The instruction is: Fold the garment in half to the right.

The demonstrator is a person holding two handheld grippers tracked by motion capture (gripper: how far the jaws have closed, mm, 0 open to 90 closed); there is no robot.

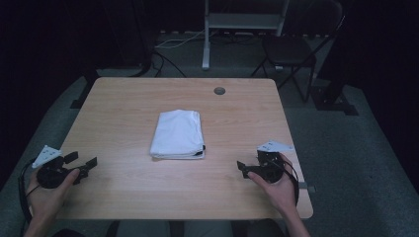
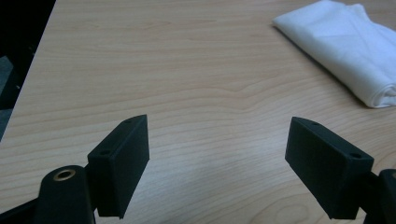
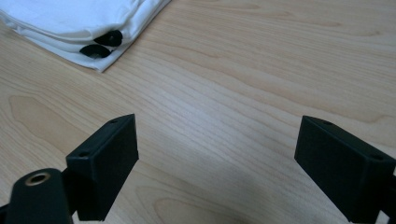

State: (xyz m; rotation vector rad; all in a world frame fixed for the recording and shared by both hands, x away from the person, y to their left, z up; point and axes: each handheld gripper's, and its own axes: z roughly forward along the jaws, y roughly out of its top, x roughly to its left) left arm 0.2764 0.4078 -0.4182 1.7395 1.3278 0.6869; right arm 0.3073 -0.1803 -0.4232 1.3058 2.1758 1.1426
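Work looks either not begun or already finished, I cannot tell which: the folded white cloth [image 1: 178,134] lies neat in the middle of the desk [image 1: 123,103], while left claw [image 1: 85,166] and right claw [image 1: 242,167] rest wide open, empty, well apart from it.

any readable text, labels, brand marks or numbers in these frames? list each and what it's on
None readable.
Cloth: plain white; two black patches at its corner carry no legible marks.
Table: bare wood grain, no label.
Left tool and right tool: black, no markings; the grey plates on top show faint specks, too small to read.
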